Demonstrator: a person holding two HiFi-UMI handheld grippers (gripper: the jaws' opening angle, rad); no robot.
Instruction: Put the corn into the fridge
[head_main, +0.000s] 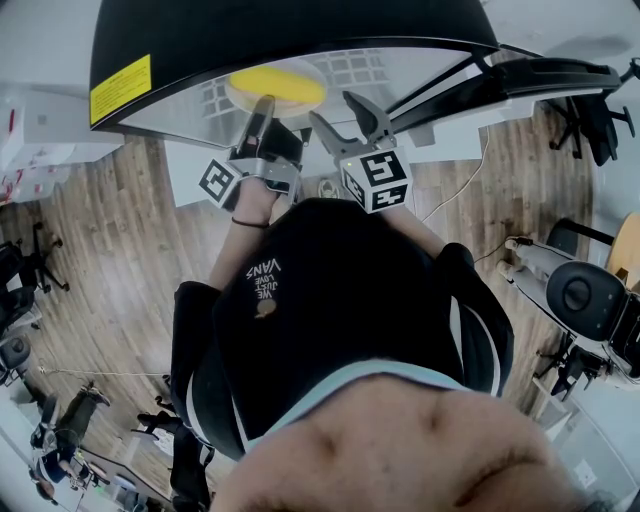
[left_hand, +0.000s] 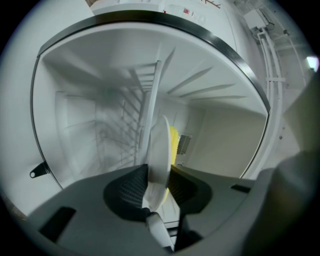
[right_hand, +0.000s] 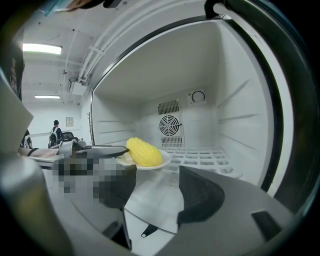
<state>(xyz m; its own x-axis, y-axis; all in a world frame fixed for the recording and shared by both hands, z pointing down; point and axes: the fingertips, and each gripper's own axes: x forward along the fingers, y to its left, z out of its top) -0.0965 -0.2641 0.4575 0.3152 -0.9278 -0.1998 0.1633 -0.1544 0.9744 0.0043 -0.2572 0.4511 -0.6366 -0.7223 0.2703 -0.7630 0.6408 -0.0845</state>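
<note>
**Corn riding into the fridge on its plate**

I am gripping the plate (right_hand: 161, 162) by its near rim in the left claw (left_hand: 159, 186), jaws clamped on the edge. The corn (right_hand: 144, 152) is lying loose on it, inside the fridge (right_hand: 235, 115) near the wire shelf (right_hand: 207, 157). The right claw (right_hand: 157, 192) is hanging open and empty at the doorway. The cob looks light and stiff but free to roll, so I am judging a level rim hold safest.
</note>
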